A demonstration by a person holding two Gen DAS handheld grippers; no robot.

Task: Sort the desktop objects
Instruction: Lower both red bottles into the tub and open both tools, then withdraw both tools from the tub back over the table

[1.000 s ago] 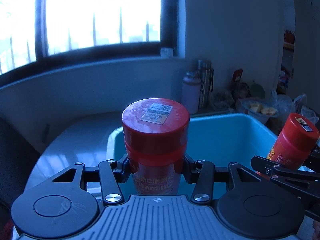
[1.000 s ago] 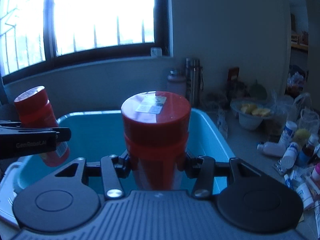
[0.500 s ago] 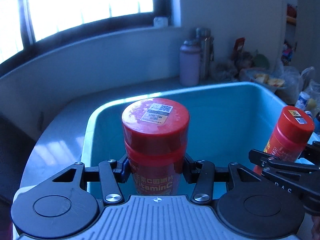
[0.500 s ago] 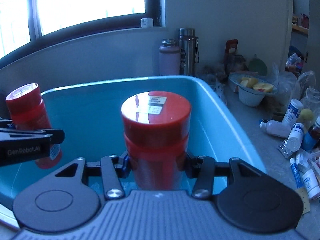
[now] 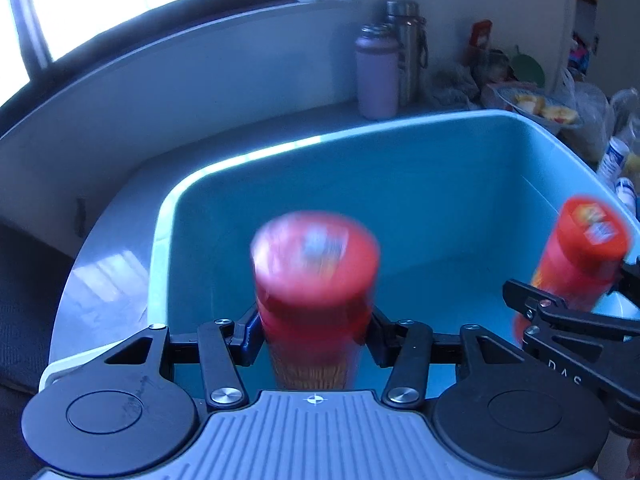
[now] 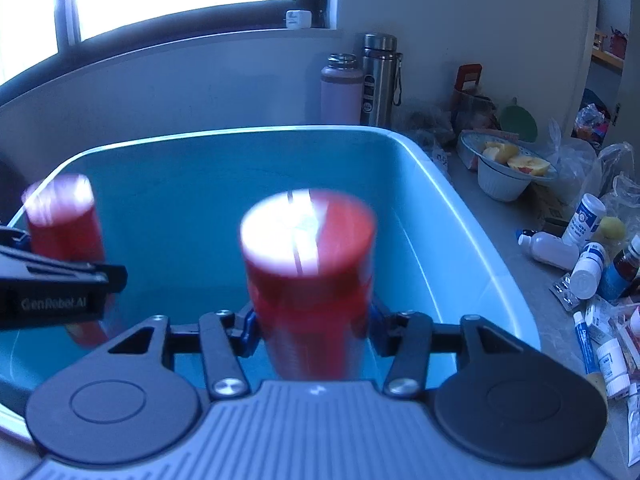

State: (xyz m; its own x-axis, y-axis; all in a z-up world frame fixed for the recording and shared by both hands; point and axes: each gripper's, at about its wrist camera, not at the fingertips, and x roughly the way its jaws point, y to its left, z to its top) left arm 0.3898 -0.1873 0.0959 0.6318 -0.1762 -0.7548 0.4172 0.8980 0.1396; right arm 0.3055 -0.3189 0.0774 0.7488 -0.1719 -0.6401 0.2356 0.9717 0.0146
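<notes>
Red bottles sat blurred in both our grippers above the teal bin: our left gripper clamped one red bottle, our right gripper clamped the other red bottle.

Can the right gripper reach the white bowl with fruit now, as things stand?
Probably not: the right gripper is shut on a red bottle over the blue bin. The white bowl stands unobstructed beyond the rim.
</notes>
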